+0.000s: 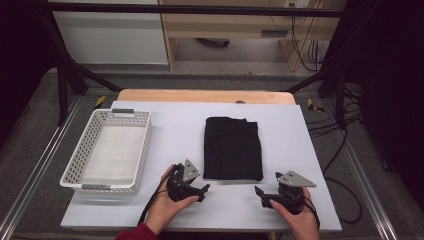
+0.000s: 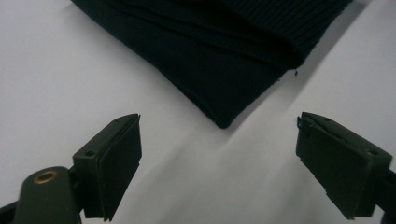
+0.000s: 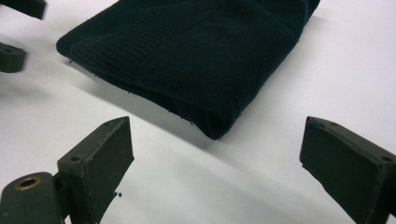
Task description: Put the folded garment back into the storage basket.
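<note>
Both hands sit at the near edge in the high view: left gripper [image 1: 204, 189] and right gripper [image 1: 260, 192], jaws of each pointing inward at the near end of the folded black garment [image 1: 232, 148], neither touching it. Garment lies flat on the white desk [image 1: 175, 125], just ahead of and between the two sets of jaws; white perforated basket [image 1: 109, 150] stands well apart, off to the outer side of the left gripper. Left gripper view: jaws spread wide, nothing between the pads, bare desk under them; garment's near corner [image 2: 224, 119] sits ahead of the gap, roughly centred, close but not inside it, ribbed folded layers visible beyond. Right gripper view: jaws also spread wide, empty gap over bare desk; another garment corner [image 3: 215, 130] lies ahead of the gap, about centred, not touching either pad. Left gripper's jaw tips [image 3: 14, 32] show far off at the upper left of that view, blurred.
</note>
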Motion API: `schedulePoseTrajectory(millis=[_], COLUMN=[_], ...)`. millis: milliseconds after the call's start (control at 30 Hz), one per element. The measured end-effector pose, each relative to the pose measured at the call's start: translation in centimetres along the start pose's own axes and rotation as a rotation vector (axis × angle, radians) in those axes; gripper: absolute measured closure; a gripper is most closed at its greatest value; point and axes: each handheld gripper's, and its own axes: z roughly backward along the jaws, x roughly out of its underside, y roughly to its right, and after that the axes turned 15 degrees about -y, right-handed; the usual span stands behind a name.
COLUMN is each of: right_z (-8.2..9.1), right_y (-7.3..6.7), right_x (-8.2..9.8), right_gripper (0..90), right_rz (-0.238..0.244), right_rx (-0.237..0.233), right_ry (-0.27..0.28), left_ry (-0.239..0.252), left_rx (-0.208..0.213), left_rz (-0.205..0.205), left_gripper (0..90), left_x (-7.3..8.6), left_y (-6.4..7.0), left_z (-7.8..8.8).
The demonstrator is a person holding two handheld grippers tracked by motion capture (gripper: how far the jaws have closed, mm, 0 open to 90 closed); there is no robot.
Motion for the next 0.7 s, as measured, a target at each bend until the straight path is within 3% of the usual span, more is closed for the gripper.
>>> schedulePoseTrajectory(millis=[133, 233, 333, 467, 533, 700], right_z=[-0.1, -0.2, -0.2, -0.1, -0.1, -0.1], right_y=[0.0, 0.0, 0.0, 0.0, -0.1, -0.2], right_x=[0.0, 0.0, 0.0, 0.0, 0.0, -0.1], right_gripper=[9.6, 9.6, 9.7, 9.8, 10.2, 10.7], right_rz=[0.001, 0.008, 0.009, 0.013, 0.015, 0.014], right_rx=[-0.001, 0.003, 0.003, 0.003, 0.001, 0.009], right_ry=[-0.007, -0.015, -0.010, -0.007, -0.005, -0.007], left_ry=[-0.013, -0.036, -0.019, -0.013, -0.006, -0.007], left_rx=[0.048, 0.046, 0.011, 0.065, 0.073, 0.074], left_rz=[0.000, -0.016, 0.014, 0.041, 0.049, 0.036], left_gripper=[18.1, 22.3, 30.4, 40.5, 44.1, 68.0], left_x=[-0.7, -1.2, -1.5, -1.8, -1.7, -1.6], left_y=[0.3, 0.8, 0.7, 0.0, -0.2, -0.4], left_z=[-1.1, -1.7, -2.1, -2.8, -2.8, -2.6])
